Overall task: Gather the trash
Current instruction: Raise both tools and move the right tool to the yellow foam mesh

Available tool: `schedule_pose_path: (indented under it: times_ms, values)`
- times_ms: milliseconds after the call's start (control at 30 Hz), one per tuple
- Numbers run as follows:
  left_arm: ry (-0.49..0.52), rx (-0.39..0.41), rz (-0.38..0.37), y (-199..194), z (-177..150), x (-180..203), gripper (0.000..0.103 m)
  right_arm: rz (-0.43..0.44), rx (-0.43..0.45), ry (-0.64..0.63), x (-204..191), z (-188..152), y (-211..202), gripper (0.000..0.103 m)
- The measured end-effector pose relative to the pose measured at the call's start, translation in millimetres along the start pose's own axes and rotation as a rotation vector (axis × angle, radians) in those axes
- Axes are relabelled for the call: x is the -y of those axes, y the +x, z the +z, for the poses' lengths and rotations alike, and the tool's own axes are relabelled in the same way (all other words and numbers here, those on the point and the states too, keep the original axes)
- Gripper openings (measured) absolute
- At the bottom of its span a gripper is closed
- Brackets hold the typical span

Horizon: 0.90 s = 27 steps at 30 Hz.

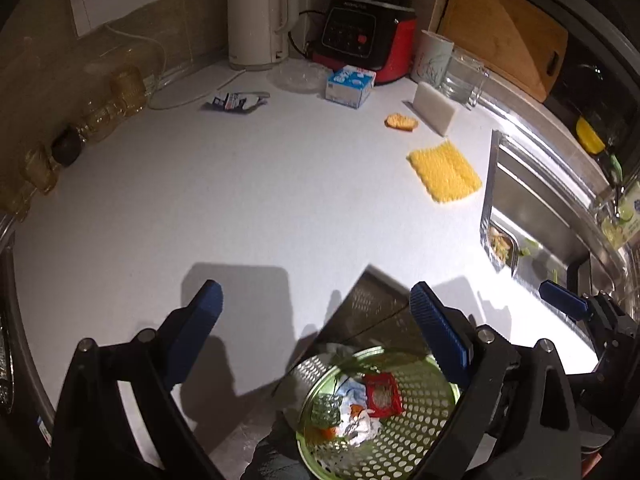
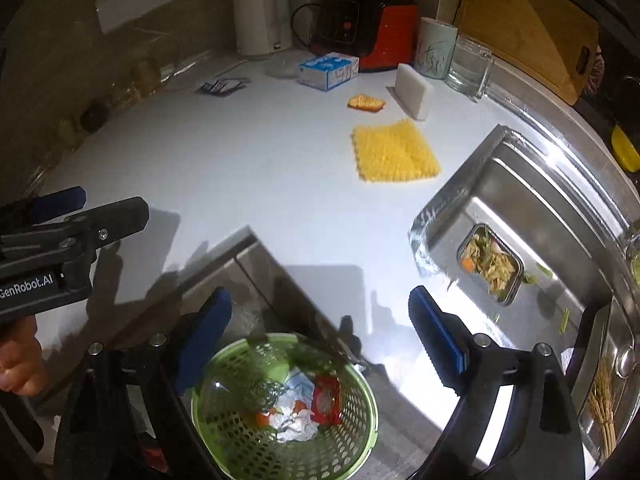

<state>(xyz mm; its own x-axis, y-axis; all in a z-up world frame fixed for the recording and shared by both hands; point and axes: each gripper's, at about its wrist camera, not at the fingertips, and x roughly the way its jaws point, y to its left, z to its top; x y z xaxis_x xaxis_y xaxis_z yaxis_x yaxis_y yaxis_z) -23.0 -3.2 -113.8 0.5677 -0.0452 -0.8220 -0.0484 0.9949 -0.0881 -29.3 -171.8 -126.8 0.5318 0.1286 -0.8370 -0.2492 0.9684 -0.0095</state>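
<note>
Already some trash is seen in the green basket (image 2: pixel 352 432), which sits low down, below the edge of the counter (image 1: pixel 240 200). A red wrapper (image 2: pixel 326 400), crumpled white paper (image 2: pixel 296 420) and some orange bits are lying in it.

More trash is left on the counter. A torn dark wrapper (image 1: pixel 236 102) is lying near the kettle (image 1: pixel 260 16). A bitten cracker (image 1: pixel 401 122) is lying just beside the white sponge (image 1: pixel 434 108). A small blue and white carton (image 1: pixel 350 86) may be trash too, but that cannot be told for sure. Food scraps are seen in the sink (image 2: pixel 560 184), some in a small steel tray (image 2: pixel 490 264) and some loose beside it. The yellow cloth (image 2: pixel 394 152) is likely for wiping and is not counted as trash.

The left gripper (image 1: pixel 316 328) is held above the basket with its jaws wide apart, and nothing is held between them. The right gripper (image 2: pixel 320 340) is held beside it, also wide apart and empty.

So the job is judged to be partly done. The wrapper and the cracker are still to be picked up, and maybe the sink scraps.
</note>
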Motion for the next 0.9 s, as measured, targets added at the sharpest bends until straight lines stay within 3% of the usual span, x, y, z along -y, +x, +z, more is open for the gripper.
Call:
schedule_pose_path:
  times_ms: [200,400,667,900]
  values:
    - [-0.007,0.064,-0.017,11,59,3,0.090,-0.022,0.043,0.004,12,62,11,0.090]
    - [-0.001,0.067,-0.038,31,99,0,0.090,-0.046,0.048,0.019,18,101,27,0.090]
    - [0.000,0.036,-0.058,67,133,-3,0.090,-0.058,0.022,0.036,27,132,52,0.090]
    - [0.007,0.008,-0.057,92,139,-5,0.090,-0.050,-0.019,0.048,29,140,79,0.090]
